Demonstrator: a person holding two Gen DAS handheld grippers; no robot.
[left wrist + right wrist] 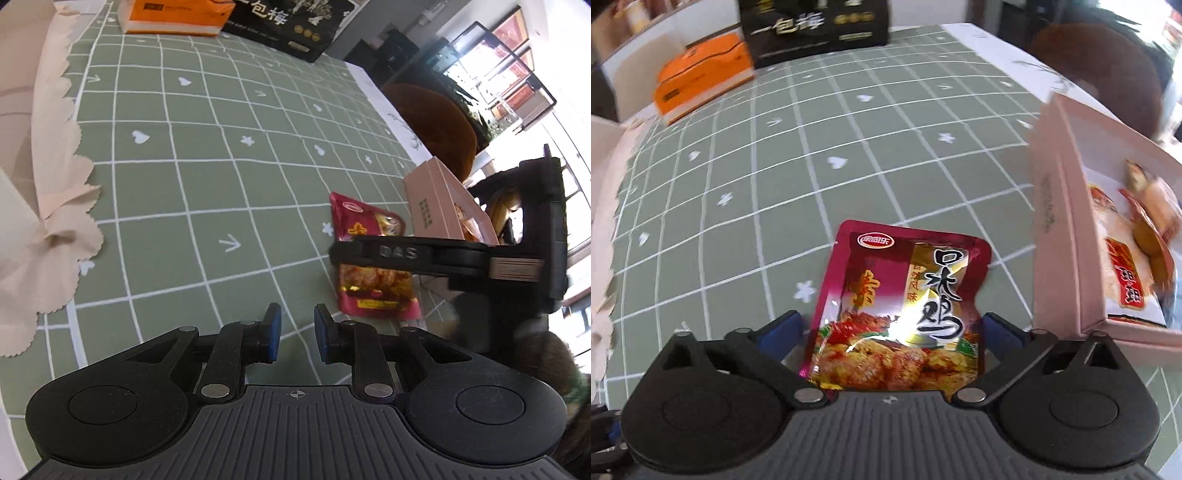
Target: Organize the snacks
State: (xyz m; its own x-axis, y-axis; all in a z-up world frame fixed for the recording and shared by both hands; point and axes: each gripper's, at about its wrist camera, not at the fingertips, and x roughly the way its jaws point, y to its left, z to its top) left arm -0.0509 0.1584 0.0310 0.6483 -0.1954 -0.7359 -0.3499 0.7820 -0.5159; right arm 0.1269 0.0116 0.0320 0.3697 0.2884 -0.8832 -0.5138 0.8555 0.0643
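1. Right wrist view looks down on the red snack packet, lying flat on the green checked tablecloth with its near end between the two blue pads of the right gripper. Judged from this, the step in hand is the pick-up of this packet.

2. That gripper's jaws stand wide, one pad to each side of the packet. The left pad sits just beside the packet's edge and the right pad is close to the other edge; neither can be seen pressing on it, so nothing is held.

3. Just to the right of this gripper is the pink box, open at the top, with other snack packets already inside. It looks like the place where the red packet is meant to go.

4. The next move likely calls for closing the pads on the packet's sides, lifting it clear of the cloth, and carrying it right over the box wall. A flat, glossy foil packet may buckle or slip under a side pinch, so a firm, centred grip matters.

5. From the left wrist view, the left gripper hovers over bare cloth with its jaws nearly closed, a narrow gap between the pads and nothing in it. The packet lies ahead and to its right, partly hidden by the right gripper's black finger.

6. Far ahead of both grippers sit an orange box and a black box, well apart from the work.
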